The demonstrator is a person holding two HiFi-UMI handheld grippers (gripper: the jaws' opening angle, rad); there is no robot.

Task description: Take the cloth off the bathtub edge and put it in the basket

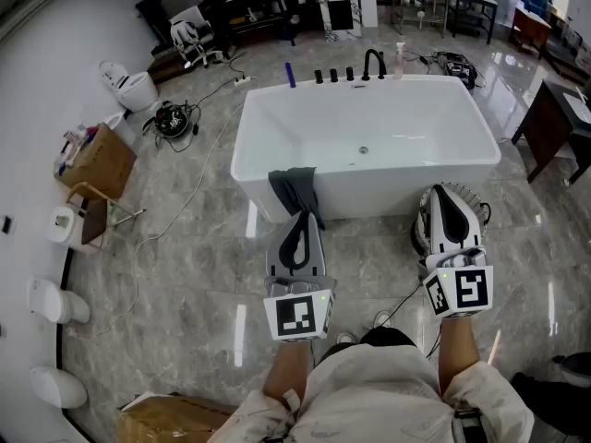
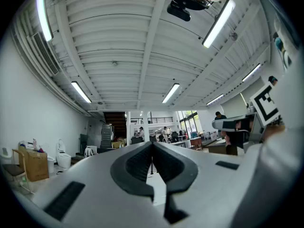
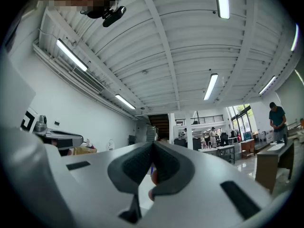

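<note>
The white bathtub (image 1: 388, 192) fills the middle of my head view, standing free on the marble floor. The dark grey cloth (image 1: 294, 190) is draped over the tub's near edge, part inside and part hanging down the outer wall, so it should lift off with a pinch at the fold.

To the right, low against the tub wall, sits what I take to be the basket (image 1: 484, 212). It is mostly covered by my right hand's tool, so I can't read its opening.

I hold both tools side by side in front of me, tipped slightly above level, so their own cameras show ceiling and hall rather than the tub. This looks to me like a ready pose.

The left gripper (image 1: 301, 220) is just short of the cloth and not touching it. Its jaws are pressed together with nothing between them (image 2: 152, 146). The right gripper (image 1: 445, 194) is likewise closed and empty (image 3: 153, 146).

Nothing blocks the reach to the cloth. The black faucet (image 1: 373, 63) and small bottles stand on the far rim, well clear. The toilet (image 1: 129, 86), the cardboard box (image 1: 102, 160) and the floor cables lie off to the left.

A thin cable (image 1: 399, 305) runs by my feet toward the basket, and I'd watch it when stepping over.
</note>
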